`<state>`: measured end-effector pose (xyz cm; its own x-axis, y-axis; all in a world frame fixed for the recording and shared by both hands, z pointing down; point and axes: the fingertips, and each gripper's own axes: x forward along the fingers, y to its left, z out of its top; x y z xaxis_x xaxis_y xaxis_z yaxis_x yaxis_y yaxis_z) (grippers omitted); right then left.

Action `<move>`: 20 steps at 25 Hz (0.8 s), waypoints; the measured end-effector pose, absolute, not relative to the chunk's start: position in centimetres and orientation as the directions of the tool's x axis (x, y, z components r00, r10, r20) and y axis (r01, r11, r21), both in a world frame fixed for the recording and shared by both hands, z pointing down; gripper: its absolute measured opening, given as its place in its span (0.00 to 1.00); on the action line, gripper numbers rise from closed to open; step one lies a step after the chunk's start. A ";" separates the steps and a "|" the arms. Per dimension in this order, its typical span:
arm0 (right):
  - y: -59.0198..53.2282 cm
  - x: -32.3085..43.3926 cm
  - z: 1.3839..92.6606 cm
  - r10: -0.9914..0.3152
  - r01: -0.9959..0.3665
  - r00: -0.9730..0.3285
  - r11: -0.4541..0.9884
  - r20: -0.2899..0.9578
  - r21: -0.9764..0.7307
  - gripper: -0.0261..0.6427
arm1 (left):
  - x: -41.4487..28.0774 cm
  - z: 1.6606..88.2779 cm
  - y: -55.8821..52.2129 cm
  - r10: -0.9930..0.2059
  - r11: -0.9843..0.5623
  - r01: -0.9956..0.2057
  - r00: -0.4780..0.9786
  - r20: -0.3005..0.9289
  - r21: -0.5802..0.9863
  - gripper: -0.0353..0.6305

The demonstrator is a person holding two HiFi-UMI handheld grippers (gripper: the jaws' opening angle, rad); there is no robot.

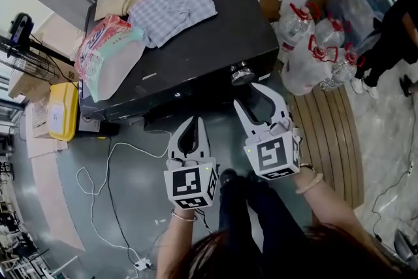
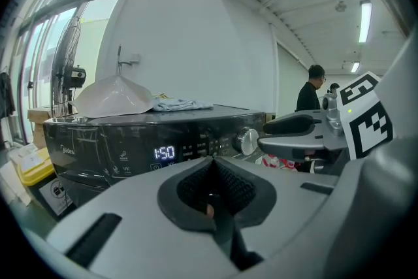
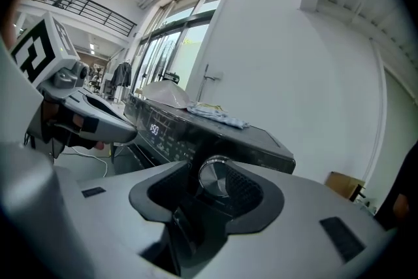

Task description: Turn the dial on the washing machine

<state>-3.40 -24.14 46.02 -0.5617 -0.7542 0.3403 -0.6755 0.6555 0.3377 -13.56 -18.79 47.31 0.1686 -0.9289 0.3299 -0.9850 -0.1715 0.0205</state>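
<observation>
**Approach to the dial.** Nearest, the left white two-jaw gripper is carried low before the machine's front, its jaws closed together on nothing. Beside it, the right white two-jaw gripper is shown with its jaws part-way apart and empty. The round silver metal dial is framed in their gap and is not yet touched. The dial is mounted near the right end of the black washing machine's front panel, right of the lit white display.

For a sound grip, the jaws are best centred on the dial's rim and advanced squarely until the pads flank it. They are then closed firmly and only afterwards rolled about the dial's axis. An off-centre hold is judged likely to slip. Beyond, a pale checked cloth is seen lying on the lid.
</observation>
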 end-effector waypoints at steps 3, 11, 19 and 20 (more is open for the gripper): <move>-25.0 -3.0 47.3 -0.766 -0.685 -0.543 0.642 0.345 0.346 0.36 | -13.9 48.1 -19.4 -0.931 -0.161 -0.987 0.160 0.329 0.023 0.07; -27.1 -2.0 49.3 -0.798 -0.705 -0.492 0.600 0.349 0.379 0.46 | -13.4 48.9 -19.8 -0.925 -0.170 -0.985 0.168 0.340 0.024 0.07; -28.6 -2.8 49.6 -0.806 -0.704 -0.485 0.590 0.340 0.395 0.46 | -13.1 49.7 -20.5 -0.921 -0.177 -0.984 0.177 0.346 0.029 0.07; -28.7 -2.9 49.6 -0.807 -0.706 -0.484 0.589 0.339 0.393 0.46 | -13.1 49.7 -20.6 -0.922 -0.178 -0.984 0.177 0.345 0.030 0.07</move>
